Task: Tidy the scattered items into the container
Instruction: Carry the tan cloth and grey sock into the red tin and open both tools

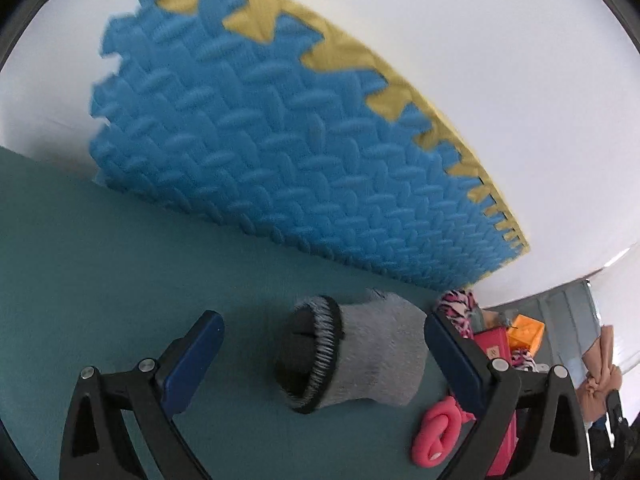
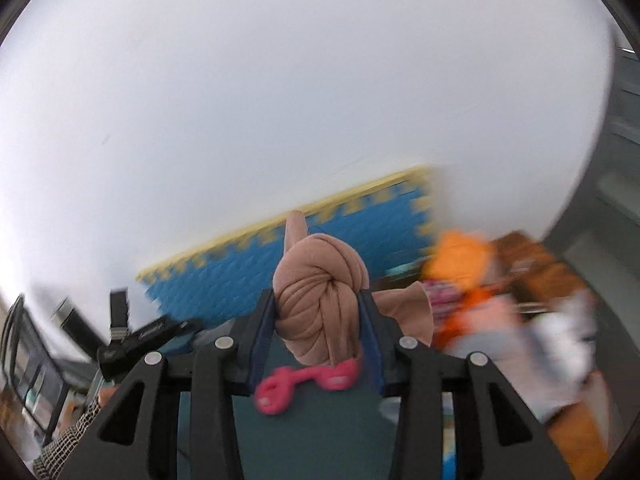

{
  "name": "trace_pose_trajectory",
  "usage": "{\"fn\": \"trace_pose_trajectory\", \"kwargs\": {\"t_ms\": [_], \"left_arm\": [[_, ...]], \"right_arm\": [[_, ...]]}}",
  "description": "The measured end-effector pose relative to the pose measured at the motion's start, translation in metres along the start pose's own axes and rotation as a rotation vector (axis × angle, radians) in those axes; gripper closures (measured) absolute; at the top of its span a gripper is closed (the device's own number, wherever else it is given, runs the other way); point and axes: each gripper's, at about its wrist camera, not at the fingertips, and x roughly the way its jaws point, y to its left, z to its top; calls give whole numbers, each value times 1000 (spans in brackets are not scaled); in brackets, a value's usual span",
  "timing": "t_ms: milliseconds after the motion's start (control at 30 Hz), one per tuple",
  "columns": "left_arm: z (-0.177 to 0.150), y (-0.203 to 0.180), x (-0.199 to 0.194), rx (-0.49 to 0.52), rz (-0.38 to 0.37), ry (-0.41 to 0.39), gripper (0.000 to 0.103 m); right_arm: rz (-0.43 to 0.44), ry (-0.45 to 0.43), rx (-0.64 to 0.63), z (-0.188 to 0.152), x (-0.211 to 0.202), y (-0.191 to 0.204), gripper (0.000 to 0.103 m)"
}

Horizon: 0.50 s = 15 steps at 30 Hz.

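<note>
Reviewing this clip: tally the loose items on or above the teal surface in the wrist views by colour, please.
Grey with black cuff: 1, rolled sock
Tan: 1, knotted cloth held in the right gripper
Solid pink: 1, rubbery ring toy
Pink zebra-print: 1, fabric piece
Total: 4

A home play corner or child's room is suggested. Interlocking foam mats, a blue one (image 1: 256, 136) edged by a yellow one (image 1: 360, 60), are propped against a plain white wall (image 1: 480, 80) at the far edge of a teal surface (image 1: 100, 248). Soft household things are gathered at the surface's right edge: a bright pink case (image 1: 494, 344), an orange box (image 1: 526, 330) and pink patterned fabric (image 1: 458, 306). The background of the right wrist view is too blurred to be read.
</note>
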Motion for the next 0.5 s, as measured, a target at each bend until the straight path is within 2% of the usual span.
{"fn": "trace_pose_trajectory", "kwargs": {"t_ms": [33, 67, 167, 300, 500], "left_arm": [[-3, -3, 1, 11, 0, 5, 15], [-6, -7, 4, 22, 3, 21, 42], [-15, -11, 7, 23, 17, 59, 63], [-23, -19, -11, 20, 10, 24, 75], [-29, -38, -49, 35, 6, -44, 76]], "right_arm": [[-40, -15, 12, 4, -8, -14, 59], [-79, -24, 24, 7, -13, -26, 59], [-165, -25, 59, 9, -23, -59, 59], [-214, -5, 85, 5, -23, -84, 59], [-234, 50, 76, 7, 7, -102, 59]]}}
